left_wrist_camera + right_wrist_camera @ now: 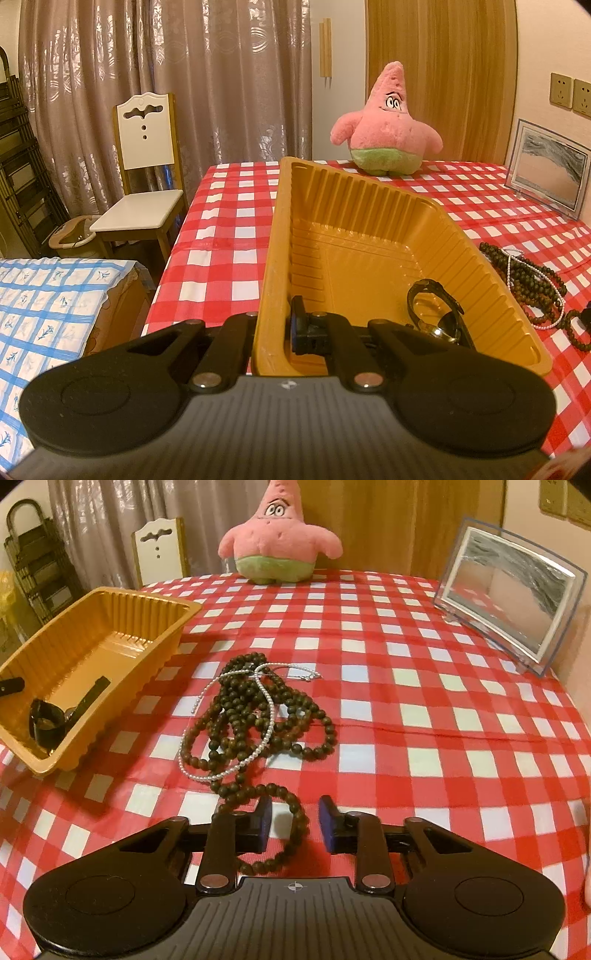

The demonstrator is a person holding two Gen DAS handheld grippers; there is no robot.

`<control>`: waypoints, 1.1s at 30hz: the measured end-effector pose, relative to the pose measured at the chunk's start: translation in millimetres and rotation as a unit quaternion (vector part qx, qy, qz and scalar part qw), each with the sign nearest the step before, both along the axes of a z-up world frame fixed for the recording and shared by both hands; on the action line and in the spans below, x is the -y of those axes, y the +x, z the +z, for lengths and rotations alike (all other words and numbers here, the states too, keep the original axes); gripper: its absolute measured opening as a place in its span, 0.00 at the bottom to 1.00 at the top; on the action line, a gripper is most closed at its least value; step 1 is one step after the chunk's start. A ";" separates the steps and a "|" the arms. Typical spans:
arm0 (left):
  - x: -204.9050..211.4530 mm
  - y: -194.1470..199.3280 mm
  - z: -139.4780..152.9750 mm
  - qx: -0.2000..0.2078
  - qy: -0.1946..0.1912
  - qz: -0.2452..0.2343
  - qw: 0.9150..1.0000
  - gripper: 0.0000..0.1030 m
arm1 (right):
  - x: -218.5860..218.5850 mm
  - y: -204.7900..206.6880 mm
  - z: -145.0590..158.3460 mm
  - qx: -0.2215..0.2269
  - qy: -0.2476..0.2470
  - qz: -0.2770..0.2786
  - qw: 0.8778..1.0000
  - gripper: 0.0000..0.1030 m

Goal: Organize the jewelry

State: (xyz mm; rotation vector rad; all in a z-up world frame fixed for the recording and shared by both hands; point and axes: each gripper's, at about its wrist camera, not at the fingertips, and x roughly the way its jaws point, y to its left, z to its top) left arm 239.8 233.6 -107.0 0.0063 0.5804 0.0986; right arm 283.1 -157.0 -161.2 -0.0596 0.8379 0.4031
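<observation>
Golden tray (pixel 369 229), wall clamped by the left gripper (pixel 273 328); right gripper (pixel 294 823), jaws apart, straddles the dark bead necklace (pixel 258 716).

Table in red-white checked cloth (pixel 406 709) carries: orange plastic tray (pixel 110 602), tangled dark bead strands (pixel 240 709) with pearl necklace (pixel 271 716), pink starfish plush (pixel 277 542), clear-framed picture (pixel 509 590).
</observation>
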 end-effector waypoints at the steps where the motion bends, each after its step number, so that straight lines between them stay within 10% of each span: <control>1: -0.1 0.1 0.0 0.000 0.000 0.000 1.000 0.04 | -2.1 1.7 -0.9 0.000 -0.004 0.004 1.000 0.22; 33: -1.0 -0.3 -0.6 0.000 0.000 0.001 1.000 0.04 | -16.5 3.7 -4.9 0.015 -0.051 0.033 0.998 0.06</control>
